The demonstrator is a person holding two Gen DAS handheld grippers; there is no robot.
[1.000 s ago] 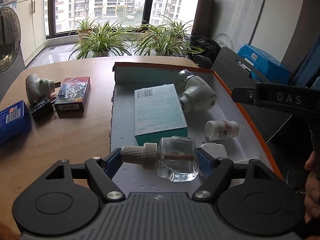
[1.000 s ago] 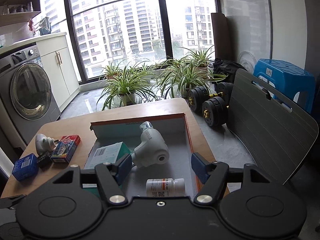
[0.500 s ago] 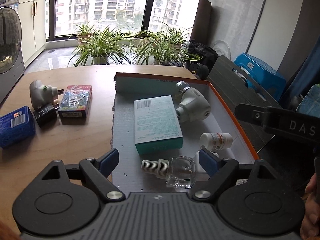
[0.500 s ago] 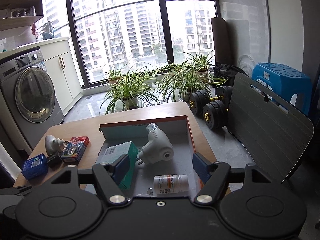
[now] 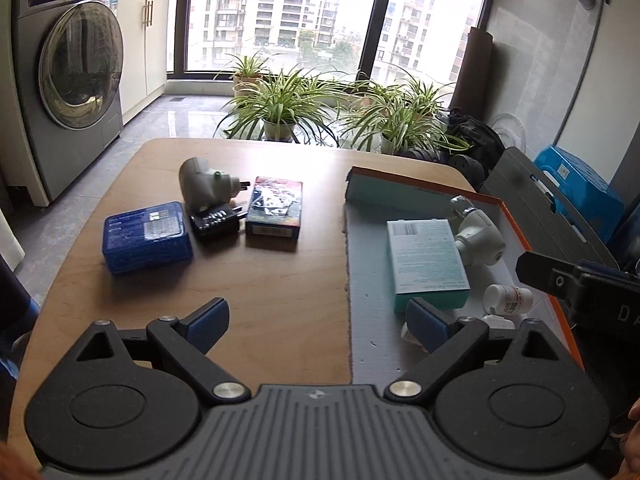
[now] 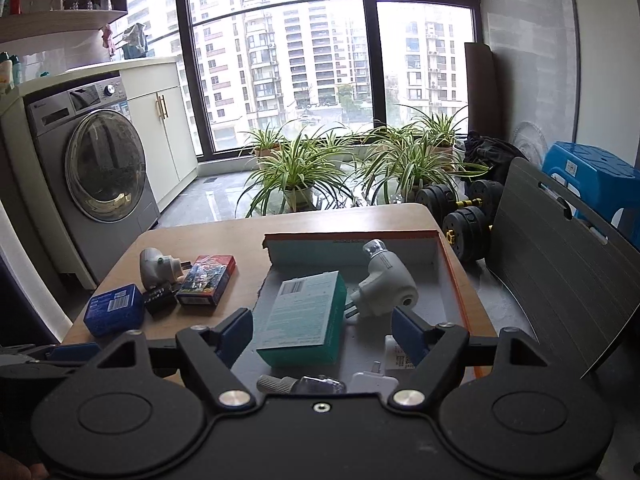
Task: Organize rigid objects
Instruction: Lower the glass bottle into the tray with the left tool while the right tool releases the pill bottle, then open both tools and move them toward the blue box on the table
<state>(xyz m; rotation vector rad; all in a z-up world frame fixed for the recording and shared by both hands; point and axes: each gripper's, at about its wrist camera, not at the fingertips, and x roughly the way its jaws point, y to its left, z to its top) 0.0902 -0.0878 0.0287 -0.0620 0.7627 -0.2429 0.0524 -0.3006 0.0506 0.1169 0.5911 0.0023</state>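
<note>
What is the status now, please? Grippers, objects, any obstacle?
Left gripper and right gripper opening, both empty. Four items wait beside blue box; tray holds the rest. Nothing in the way.

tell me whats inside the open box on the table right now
In the box: a teal carton, a white plug-in device, a small glass bottle, a white adapter and a pill bottle. The near corners are hidden by the gripper body.

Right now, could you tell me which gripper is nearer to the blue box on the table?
Left. The left gripper hovers over bare table just short of the blue box; the right gripper sits over the tray, farther away.
</note>
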